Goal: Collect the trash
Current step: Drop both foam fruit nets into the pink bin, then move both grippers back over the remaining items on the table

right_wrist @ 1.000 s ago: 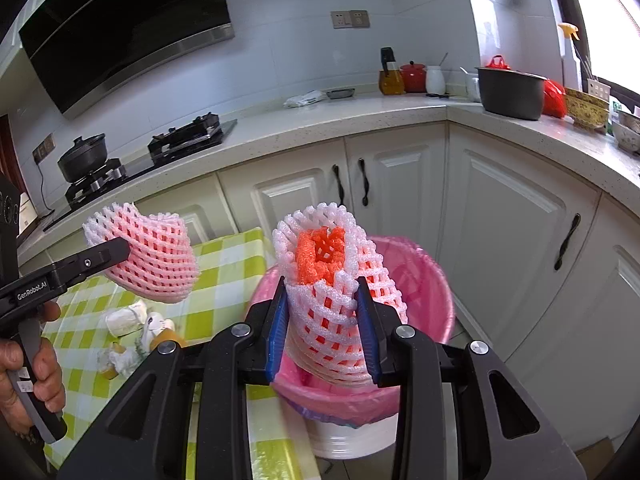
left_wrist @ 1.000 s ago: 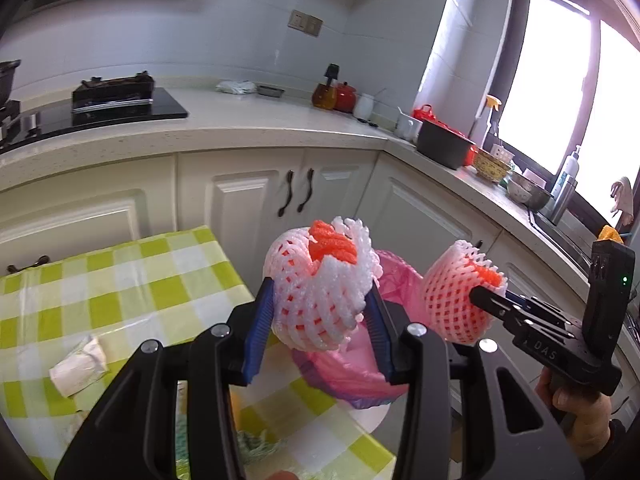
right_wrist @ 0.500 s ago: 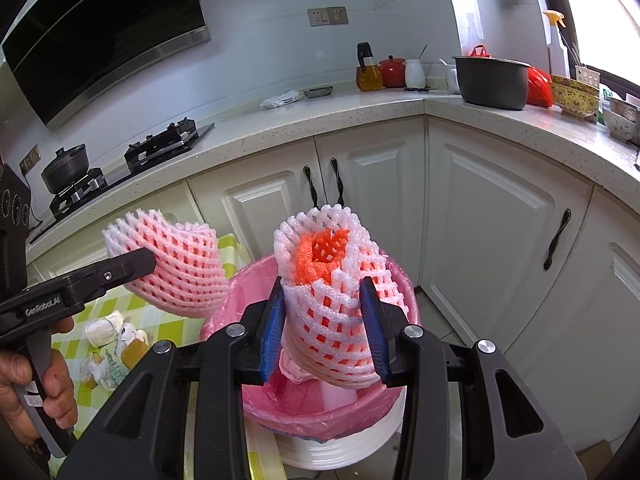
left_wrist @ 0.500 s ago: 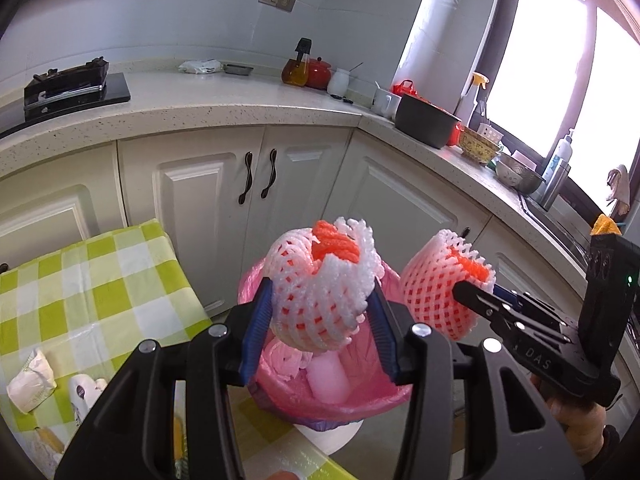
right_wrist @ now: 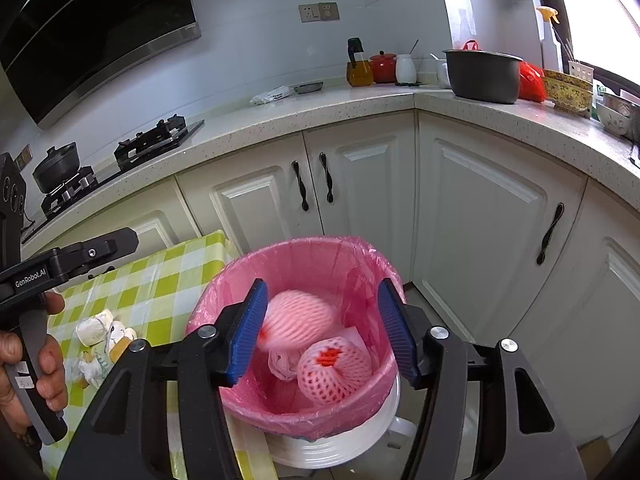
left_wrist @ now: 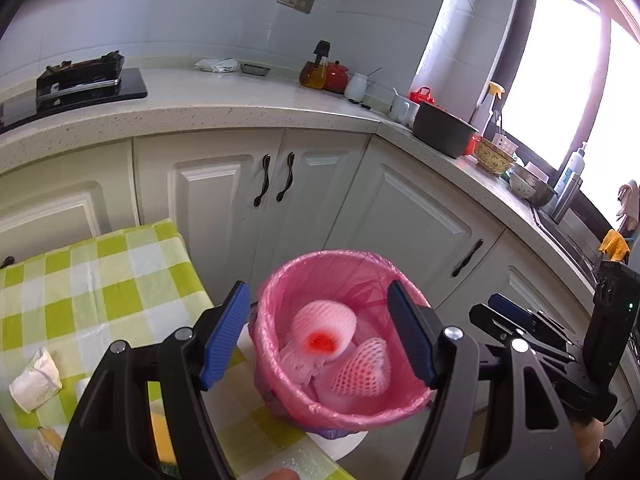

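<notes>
A white bin lined with a pink bag [left_wrist: 280,296] [right_wrist: 304,252] stands on the floor beside the table. Two pink foam fruit nets lie inside it: one [left_wrist: 324,330] [right_wrist: 298,322] blurred with motion, the other [left_wrist: 362,368] [right_wrist: 334,370] at rest. My left gripper [left_wrist: 320,336] is open and empty just above the bin. My right gripper [right_wrist: 322,328] is open and empty above the bin too. The right gripper also shows in the left wrist view [left_wrist: 532,336]; the left one shows in the right wrist view [right_wrist: 80,258].
A table with a green checked cloth [left_wrist: 100,280] [right_wrist: 160,280] stands left of the bin, with crumpled paper scraps [left_wrist: 36,378] [right_wrist: 100,340] on it. White cabinets [right_wrist: 360,184] and a cluttered counter [left_wrist: 240,100] run behind the bin.
Both grippers have opened and let go of their foam nets, which dropped into the pink bin. Both views have tilted down toward the bin.
</notes>
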### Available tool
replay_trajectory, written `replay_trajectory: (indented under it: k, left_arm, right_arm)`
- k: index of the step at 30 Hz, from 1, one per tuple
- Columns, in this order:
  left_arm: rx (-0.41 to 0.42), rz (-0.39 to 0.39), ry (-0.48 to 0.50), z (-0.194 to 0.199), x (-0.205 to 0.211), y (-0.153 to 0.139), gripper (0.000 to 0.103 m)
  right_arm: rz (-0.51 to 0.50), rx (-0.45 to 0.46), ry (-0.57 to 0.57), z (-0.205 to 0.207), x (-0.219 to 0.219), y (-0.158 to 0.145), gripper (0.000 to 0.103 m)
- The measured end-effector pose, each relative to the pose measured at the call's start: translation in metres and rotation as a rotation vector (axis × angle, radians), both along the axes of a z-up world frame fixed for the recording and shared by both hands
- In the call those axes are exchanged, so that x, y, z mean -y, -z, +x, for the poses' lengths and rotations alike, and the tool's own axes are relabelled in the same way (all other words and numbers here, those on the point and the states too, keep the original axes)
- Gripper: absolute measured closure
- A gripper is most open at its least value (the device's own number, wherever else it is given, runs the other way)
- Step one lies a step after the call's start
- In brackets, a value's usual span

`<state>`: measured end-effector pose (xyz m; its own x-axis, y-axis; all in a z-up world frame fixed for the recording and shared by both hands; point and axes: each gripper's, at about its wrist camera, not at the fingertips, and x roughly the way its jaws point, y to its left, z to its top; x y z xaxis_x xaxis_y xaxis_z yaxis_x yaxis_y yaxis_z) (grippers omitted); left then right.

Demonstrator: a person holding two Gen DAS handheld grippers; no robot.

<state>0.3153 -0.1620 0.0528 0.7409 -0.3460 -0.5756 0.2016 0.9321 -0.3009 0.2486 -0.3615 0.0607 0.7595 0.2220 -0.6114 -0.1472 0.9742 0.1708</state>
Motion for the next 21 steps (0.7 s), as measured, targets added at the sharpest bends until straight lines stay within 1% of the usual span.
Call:
replay_trajectory:
  k: [5, 6, 7, 8, 10, 13, 17, 21]
  left_arm:
    - [0.002, -0.008, -0.014, -0.02, -0.014, 0.003, 0.034]
    - [0.005, -0.005, -0.019, -0.025, -0.017, 0.004, 0.034]
    - [0.007, -0.001, -0.025, -0.031, -0.021, 0.004, 0.034]
    - [0.008, 0.0, -0.028, -0.035, -0.024, 0.004, 0.033]
    - [0.013, 0.008, -0.044, -0.046, -0.033, 0.005, 0.033]
    - [0.02, 0.015, -0.07, -0.061, -0.047, 0.006, 0.031]
    - [0.025, 0.024, -0.107, -0.081, -0.068, 0.008, 0.03]
    - [0.028, 0.029, -0.164, -0.102, -0.099, 0.01, 0.03]
  right_arm:
    - [0.003, -0.013, 0.0, -0.011, -0.004, 0.003, 0.043]
    - [0.004, -0.012, 0.001, -0.013, -0.005, 0.004, 0.041]
    - [0.005, -0.01, 0.003, -0.016, -0.005, 0.003, 0.036]
    - [0.005, -0.004, 0.003, -0.02, -0.007, 0.002, 0.034]
    - [-0.006, 0.005, 0.001, -0.025, -0.011, 0.0, 0.034]
    - [-0.012, 0.017, -0.012, -0.034, -0.02, -0.003, 0.027]
    - [-0.01, 0.016, -0.043, -0.044, -0.037, -0.003, 0.026]
    - [-0.006, 0.005, -0.078, -0.054, -0.056, 0.0, 0.026]
